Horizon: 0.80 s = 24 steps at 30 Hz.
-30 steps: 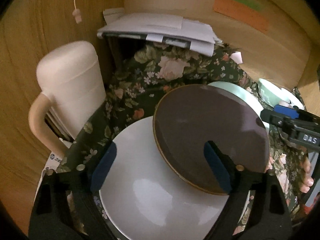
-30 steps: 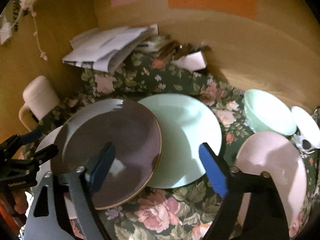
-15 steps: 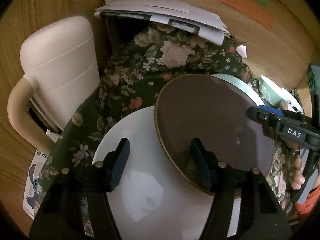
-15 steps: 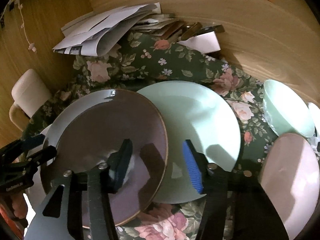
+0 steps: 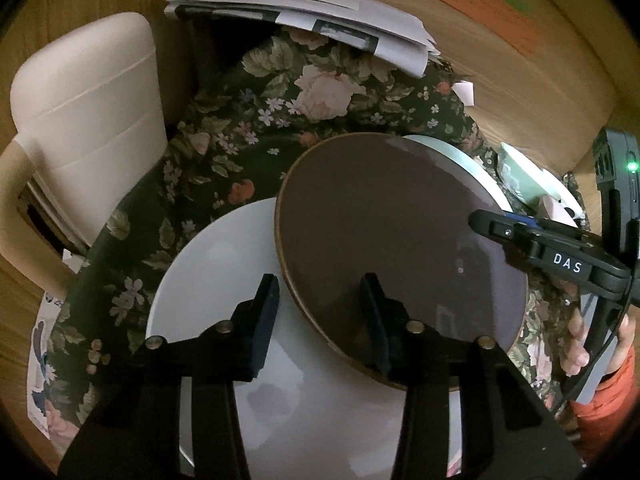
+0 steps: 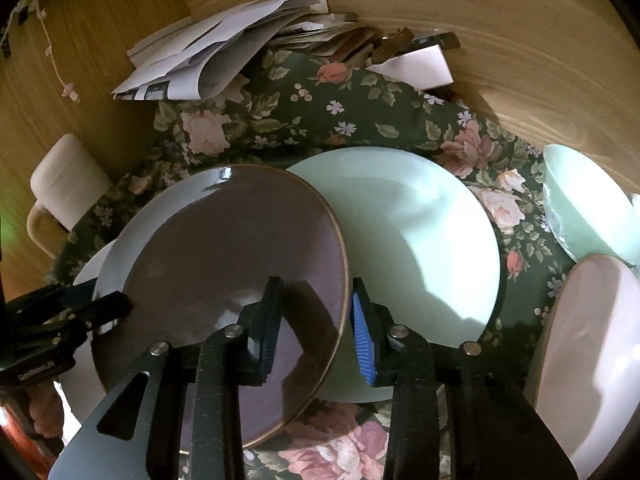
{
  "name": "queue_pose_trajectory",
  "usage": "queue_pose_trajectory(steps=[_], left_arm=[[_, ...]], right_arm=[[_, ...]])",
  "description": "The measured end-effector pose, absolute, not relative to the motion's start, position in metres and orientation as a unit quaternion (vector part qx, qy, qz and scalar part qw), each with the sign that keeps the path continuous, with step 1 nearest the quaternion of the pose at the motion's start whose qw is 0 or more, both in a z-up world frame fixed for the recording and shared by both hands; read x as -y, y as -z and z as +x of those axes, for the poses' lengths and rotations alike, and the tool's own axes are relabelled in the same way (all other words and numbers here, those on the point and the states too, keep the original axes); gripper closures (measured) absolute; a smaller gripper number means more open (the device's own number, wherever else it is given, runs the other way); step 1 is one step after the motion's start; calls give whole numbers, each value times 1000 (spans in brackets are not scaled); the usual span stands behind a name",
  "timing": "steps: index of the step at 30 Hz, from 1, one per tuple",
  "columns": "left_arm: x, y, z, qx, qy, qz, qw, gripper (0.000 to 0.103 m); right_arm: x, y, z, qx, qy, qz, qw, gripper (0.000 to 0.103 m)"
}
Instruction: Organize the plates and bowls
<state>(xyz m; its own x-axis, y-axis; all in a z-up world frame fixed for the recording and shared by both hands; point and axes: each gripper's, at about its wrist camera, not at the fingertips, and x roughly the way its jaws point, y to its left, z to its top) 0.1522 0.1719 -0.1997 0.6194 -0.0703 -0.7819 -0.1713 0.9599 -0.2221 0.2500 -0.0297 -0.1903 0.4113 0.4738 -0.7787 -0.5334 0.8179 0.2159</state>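
My left gripper [image 5: 320, 312] and right gripper [image 6: 314, 320] straddle opposite rims of the brown plate [image 5: 396, 248], fingers closing but not yet pinching. It lies tilted between my fingers, across the white plate [image 5: 224, 280] and mint plate [image 6: 416, 232], so two-sided support should lift it evenly.

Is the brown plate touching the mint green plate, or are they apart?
Touching. In the right wrist view the brown plate overlaps the mint green plate, its rim lying on it with no gap visible.

The brown plate [image 5: 400, 240] hides much of the white plate [image 5: 224, 280] beneath.
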Motion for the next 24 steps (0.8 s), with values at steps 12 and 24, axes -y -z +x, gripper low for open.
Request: queue_pose_trajectory(steps=[12,24], left_arm=[[-168,198,153,-438,-28,-153,885,63],[-161,186,142,-419,-18,-161,894,62]], right_arm=[[29,185,245,-447,-308,-40,839,73],[44,171,227,-421,-301,-39,855,74]])
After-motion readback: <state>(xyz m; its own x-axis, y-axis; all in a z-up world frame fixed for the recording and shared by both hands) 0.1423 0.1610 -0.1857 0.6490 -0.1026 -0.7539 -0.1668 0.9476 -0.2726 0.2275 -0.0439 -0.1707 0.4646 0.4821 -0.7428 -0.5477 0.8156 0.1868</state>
